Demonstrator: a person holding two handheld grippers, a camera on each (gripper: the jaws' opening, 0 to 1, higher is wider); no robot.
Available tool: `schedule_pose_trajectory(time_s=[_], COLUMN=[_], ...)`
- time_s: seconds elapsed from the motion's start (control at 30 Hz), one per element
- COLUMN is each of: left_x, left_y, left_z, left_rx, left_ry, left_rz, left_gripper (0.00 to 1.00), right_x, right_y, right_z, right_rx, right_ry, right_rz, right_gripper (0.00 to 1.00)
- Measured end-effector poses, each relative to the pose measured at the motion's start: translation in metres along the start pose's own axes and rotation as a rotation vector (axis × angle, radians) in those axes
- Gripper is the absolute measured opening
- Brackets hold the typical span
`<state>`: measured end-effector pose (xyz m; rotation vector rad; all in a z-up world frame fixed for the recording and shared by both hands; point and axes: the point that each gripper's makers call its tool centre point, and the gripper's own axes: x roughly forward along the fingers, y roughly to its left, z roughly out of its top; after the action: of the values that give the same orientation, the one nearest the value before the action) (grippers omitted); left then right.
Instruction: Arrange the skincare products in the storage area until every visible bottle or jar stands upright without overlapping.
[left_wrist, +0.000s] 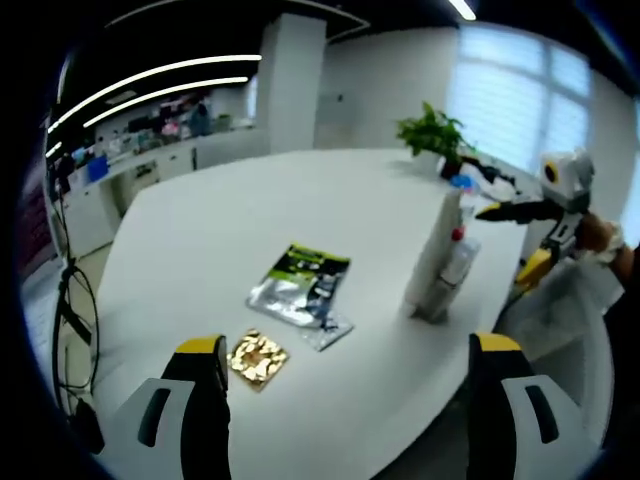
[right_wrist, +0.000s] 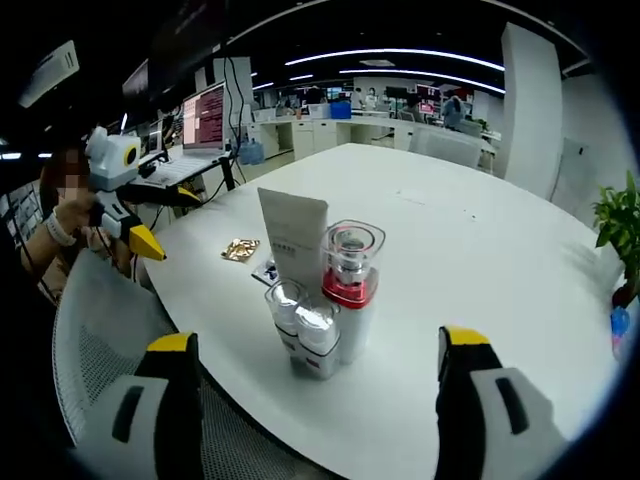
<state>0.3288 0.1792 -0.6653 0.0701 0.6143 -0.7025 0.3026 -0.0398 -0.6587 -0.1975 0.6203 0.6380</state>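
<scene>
Upright, bottles near table edge; both grippers agape.

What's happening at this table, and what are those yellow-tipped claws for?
A person holds a two-jaw gripper in each hand over a white table and is tidying skincare products. Both the left gripper and the right gripper are open and hold nothing. In front of the right gripper stand a white box, a red-collared bottle and two small clear-capped bottles, all upright and close together. Further along lie a silver sachet and a gold packet, flat on the table.
</scene>
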Motion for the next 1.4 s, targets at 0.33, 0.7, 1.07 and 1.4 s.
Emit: schedule_pose_trajectory(time_s=[0.33, 0.7, 1.07, 1.4], left_x=[0.019, 0.033, 0.055, 0.071], left_y=[0.000, -0.013, -0.003, 0.012], left_z=[-0.010, -0.021, -0.016, -0.017], left_rx=[0.042, 0.060, 0.050, 0.026], left_ry=[0.045, 0.050, 0.054, 0.128], left_rz=[-0.129, -0.210, -0.194, -0.176], left_gripper=[0.97, 0.97, 0.97, 0.97], right_x=[-0.009, -0.031, -0.023, 0.017], right_y=[0.012, 0.010, -0.002, -0.020], right_z=[0.005, 0.035, 0.090, 0.131], right_rx=[-0.030, -0.050, -0.136, -0.149], right_ry=[0.026, 0.004, 0.040, 0.077], right_rz=[0.003, 0.072, 0.165, 0.275], right_gripper=[1.00, 1.00, 0.95, 0.92])
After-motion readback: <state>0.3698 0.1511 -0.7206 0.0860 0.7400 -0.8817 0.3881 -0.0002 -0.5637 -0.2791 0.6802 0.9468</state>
